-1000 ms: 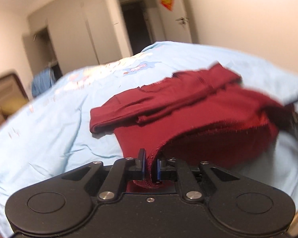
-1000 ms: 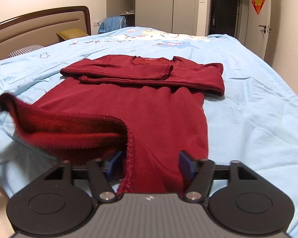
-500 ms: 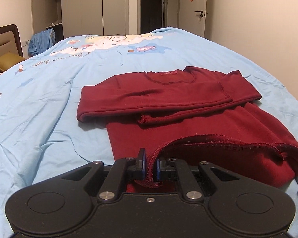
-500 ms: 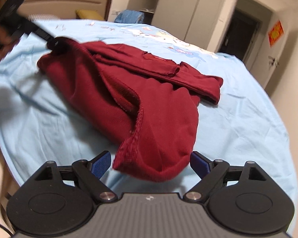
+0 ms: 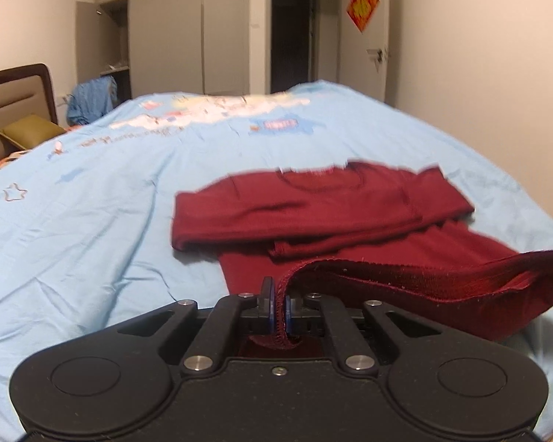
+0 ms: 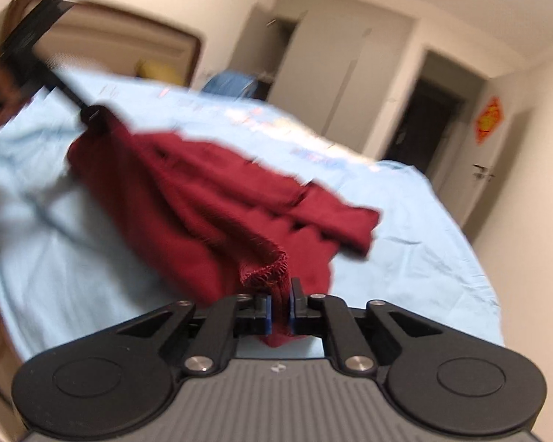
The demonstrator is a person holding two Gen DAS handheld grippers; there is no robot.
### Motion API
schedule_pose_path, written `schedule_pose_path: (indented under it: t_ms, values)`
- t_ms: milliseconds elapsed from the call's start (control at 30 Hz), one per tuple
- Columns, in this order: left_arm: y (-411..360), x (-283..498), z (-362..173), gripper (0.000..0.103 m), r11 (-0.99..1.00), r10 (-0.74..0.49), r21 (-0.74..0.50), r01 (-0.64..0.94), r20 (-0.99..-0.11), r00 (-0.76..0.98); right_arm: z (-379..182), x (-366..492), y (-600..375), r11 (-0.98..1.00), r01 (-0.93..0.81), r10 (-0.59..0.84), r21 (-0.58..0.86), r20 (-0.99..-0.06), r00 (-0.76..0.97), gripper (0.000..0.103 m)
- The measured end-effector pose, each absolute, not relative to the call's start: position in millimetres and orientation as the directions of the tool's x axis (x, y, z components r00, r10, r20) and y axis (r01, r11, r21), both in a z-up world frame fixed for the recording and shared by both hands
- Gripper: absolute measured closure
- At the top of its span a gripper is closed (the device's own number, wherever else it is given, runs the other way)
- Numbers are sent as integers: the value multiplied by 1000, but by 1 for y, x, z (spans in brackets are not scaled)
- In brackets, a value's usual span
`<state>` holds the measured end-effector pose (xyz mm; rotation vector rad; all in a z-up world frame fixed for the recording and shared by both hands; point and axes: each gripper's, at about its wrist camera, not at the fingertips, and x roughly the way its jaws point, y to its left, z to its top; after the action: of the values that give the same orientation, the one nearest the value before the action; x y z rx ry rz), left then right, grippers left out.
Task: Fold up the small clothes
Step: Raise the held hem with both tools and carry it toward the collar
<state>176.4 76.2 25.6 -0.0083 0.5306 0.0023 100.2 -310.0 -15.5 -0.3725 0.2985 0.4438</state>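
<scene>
Since a moment ago our right gripper [image 6: 280, 302] has snapped closed on the hem of the red sweater [image 5: 350, 213], which it only straddled before. Our left gripper [image 5: 278, 304] pinches the hem's other corner tight. We hold that edge lifted off the blue bedspread [image 5: 92, 221], the sleeves folded across the chest.
</scene>
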Motion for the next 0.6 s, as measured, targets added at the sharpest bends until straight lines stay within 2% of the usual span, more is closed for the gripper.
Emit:
schedule_pose_path:
  t_ms: [233,600]
  values:
    - [79,130,71,100,999,13,-39,-28,-336,942,25,95,-333,898,-426,403,-109,-184,897,96]
    - [84,62,132,100,992,-7,-126,-10,-138,990,71,57,-366,897,-442,442,-7,48,896,97]
